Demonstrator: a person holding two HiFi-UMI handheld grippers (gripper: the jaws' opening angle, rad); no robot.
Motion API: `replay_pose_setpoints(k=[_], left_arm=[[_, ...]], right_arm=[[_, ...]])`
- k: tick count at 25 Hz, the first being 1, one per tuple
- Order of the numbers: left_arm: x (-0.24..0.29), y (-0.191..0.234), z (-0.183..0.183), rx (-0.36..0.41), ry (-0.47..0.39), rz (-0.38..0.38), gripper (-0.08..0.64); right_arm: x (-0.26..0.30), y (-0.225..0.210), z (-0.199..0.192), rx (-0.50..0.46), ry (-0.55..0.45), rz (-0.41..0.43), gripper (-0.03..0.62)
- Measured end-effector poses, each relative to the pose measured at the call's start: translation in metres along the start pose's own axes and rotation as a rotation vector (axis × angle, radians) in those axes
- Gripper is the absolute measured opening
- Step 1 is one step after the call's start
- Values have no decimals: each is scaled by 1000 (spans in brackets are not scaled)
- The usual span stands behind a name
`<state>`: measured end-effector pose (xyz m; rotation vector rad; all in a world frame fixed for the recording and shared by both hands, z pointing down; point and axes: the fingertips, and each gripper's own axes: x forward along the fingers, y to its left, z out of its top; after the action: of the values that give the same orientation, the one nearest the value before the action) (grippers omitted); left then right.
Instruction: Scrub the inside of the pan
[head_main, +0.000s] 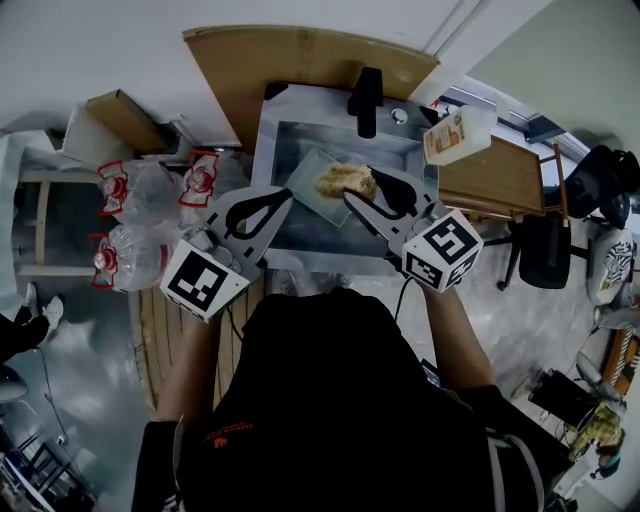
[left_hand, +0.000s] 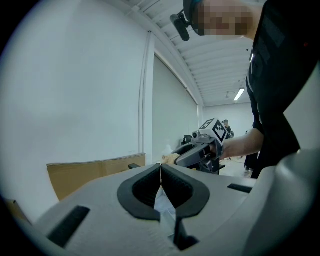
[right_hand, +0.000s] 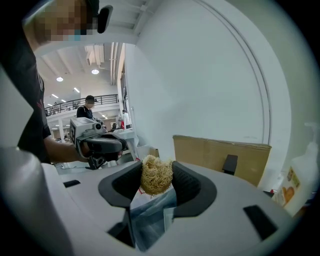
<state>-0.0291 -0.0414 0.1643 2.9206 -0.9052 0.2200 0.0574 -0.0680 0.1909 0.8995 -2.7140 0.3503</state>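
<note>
Right gripper (head_main: 358, 184) reaches over the sink (head_main: 300, 135), jaws clenched on a tan fibrous scrubber (head_main: 345, 181) held over the pan (head_main: 308, 178). The pan is clear glass and lies mid-basin. Left gripper (head_main: 283, 198) is at the pan's near-left corner, jaws pressed together; rim contact unclear. Cardboard (head_main: 300, 55) stands behind the sink.

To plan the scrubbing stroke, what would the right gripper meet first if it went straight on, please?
With its scrubber leading, the right gripper would likely meet the pan first; depth is unclear.
</note>
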Motion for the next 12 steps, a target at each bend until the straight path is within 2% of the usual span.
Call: replay_pose_setpoints(k=[12], left_arm=[[3, -1, -2, -9, -2, 9, 18]], right_arm=[[0, 2, -2, -6, 14, 23, 187]])
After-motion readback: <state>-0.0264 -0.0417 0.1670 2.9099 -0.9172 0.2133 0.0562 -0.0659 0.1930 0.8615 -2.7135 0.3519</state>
